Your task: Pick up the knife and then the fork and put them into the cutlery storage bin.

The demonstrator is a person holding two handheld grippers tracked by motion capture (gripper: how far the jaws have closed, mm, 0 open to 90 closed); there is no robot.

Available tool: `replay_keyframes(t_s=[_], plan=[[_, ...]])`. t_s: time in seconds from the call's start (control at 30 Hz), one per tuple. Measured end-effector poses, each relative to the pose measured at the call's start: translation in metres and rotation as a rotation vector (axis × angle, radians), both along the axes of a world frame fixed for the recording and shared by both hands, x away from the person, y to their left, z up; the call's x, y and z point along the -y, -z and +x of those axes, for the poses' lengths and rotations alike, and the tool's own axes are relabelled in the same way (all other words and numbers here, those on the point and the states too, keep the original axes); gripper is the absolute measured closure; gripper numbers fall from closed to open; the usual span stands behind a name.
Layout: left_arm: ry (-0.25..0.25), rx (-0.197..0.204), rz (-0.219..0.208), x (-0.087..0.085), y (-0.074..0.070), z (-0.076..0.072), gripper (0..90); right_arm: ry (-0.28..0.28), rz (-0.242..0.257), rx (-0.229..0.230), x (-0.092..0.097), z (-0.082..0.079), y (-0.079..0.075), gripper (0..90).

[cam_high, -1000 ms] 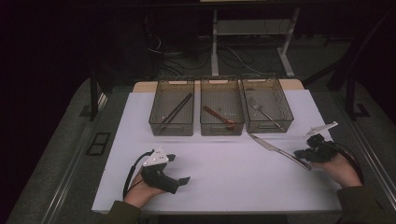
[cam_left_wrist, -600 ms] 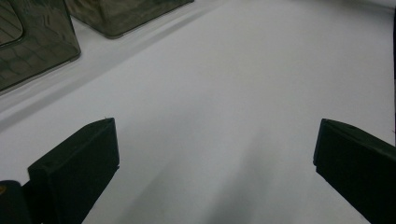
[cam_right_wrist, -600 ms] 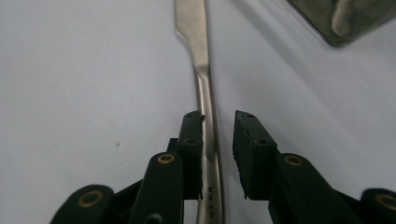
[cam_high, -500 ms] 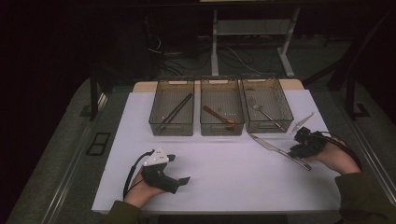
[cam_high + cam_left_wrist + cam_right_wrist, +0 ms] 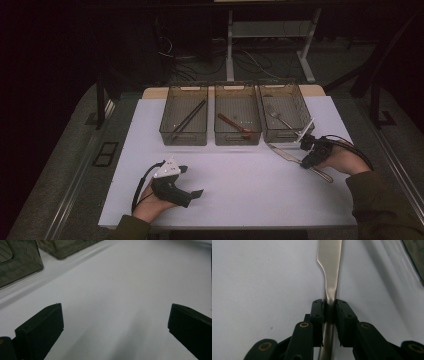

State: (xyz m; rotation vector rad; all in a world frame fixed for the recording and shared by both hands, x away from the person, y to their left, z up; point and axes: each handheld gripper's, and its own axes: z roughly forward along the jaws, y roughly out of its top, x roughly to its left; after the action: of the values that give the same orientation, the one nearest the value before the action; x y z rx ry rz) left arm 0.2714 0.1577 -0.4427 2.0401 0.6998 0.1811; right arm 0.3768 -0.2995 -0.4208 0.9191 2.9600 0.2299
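desk (image 5: 240, 200): white, three bins along upper centre | knife (image 5: 295, 157): lies right of centre, below the right bin (image 5: 285, 117) | right tool (image 5: 329, 305): clamped on the knife's neck; lift level so the blade won't swing | left tool (image 5: 186, 190): apart, idle lower left | right gripper view alone shows the pads pinching.

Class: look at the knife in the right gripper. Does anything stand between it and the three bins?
Nothing visible does. The right gripper holds the knife by its neck; bare white table lies between it and the nearest bin.
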Motion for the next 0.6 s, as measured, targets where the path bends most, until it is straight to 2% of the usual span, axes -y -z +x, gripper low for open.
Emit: replay_keyframes(t_s=[0.2,0.3,0.6], plan=[[0.002,-0.002,0.007,0.0007,0.0008,0.0006,0.0,-0.02,-0.044,-0.047,-0.0059,0.0076,0.0001,78.6],[-0.001,-0.003,0.005,0.0003,0.0006,0.0004,0.0,-0.025,-0.069,-0.053,-0.0085,0.0093,0.0001,79.0],[0.0,-0.006,0.007,0.0001,0.0014,0.001,0.0,-0.023,-0.022,-0.052,-0.0032,0.0075,-0.0012,79.3]])
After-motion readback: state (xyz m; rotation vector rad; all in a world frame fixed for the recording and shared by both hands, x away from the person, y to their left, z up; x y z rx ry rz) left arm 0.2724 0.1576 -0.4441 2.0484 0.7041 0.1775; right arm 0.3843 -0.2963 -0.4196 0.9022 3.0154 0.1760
